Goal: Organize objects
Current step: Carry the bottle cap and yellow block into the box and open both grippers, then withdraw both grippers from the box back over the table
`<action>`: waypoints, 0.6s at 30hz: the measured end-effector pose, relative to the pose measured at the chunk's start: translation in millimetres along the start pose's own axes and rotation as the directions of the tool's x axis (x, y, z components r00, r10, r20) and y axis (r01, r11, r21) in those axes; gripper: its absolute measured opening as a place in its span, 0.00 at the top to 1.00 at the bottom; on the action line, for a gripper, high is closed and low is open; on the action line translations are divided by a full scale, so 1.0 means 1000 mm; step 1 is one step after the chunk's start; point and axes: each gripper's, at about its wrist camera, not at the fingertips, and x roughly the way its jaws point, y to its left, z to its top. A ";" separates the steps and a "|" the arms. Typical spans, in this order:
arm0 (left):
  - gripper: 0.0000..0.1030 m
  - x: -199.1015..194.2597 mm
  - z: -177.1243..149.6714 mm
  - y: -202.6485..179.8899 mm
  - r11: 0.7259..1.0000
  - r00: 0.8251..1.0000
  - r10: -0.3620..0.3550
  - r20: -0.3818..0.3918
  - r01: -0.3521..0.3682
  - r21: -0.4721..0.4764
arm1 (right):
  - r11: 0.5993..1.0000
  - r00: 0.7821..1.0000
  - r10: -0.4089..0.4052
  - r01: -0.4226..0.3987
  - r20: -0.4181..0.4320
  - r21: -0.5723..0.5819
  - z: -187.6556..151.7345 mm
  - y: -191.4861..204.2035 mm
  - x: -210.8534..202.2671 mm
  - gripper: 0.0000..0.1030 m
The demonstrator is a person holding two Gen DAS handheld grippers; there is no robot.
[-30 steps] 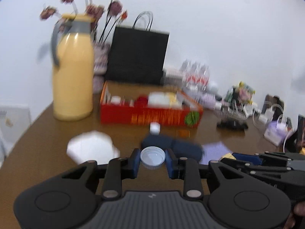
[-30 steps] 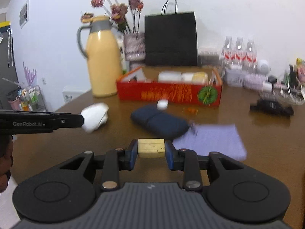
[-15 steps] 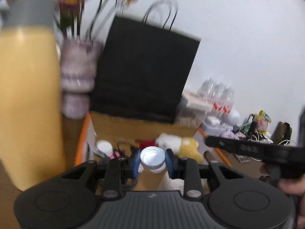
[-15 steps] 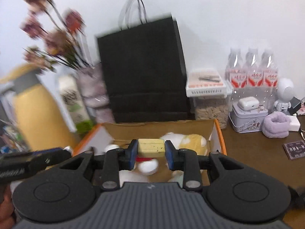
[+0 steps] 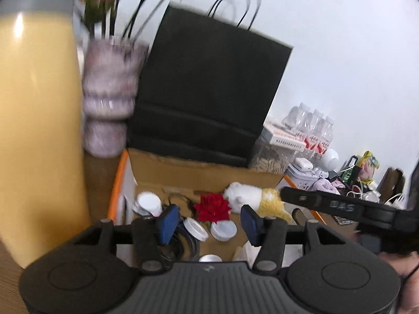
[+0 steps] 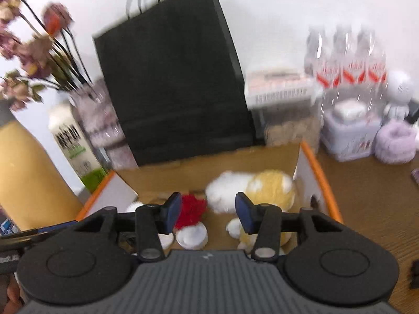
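Both grippers hover over an open cardboard box with an orange rim (image 5: 119, 183) (image 6: 318, 172). My left gripper (image 5: 208, 225) is open and empty. Below it in the box lie several white caps (image 5: 223, 230), a red flower (image 5: 212, 207) and a white and yellow plush toy (image 5: 251, 196). My right gripper (image 6: 208, 213) is open and empty, above the red flower (image 6: 191, 209), a white cap (image 6: 192, 235) and the plush toy (image 6: 251, 187). The right gripper's arm (image 5: 337, 206) shows at the right of the left wrist view.
A black paper bag (image 5: 207, 89) stands right behind the box. A yellow thermos (image 5: 34, 120) and a pink vase with flowers (image 5: 108, 99) stand to its left. Water bottles (image 6: 345, 52), a lilac tin (image 6: 348, 130) and small clutter sit on the wooden table to the right.
Both grippers have opened over the box. The white cap has left my left gripper and the yellow block has left my right gripper.
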 end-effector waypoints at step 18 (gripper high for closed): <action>0.14 -0.203 -0.146 -0.062 0.973 0.989 0.108 0.105 -0.127 0.195 | 0.991 1.000 -0.013 0.014 0.003 -0.131 -0.154 0.035 -0.248 0.05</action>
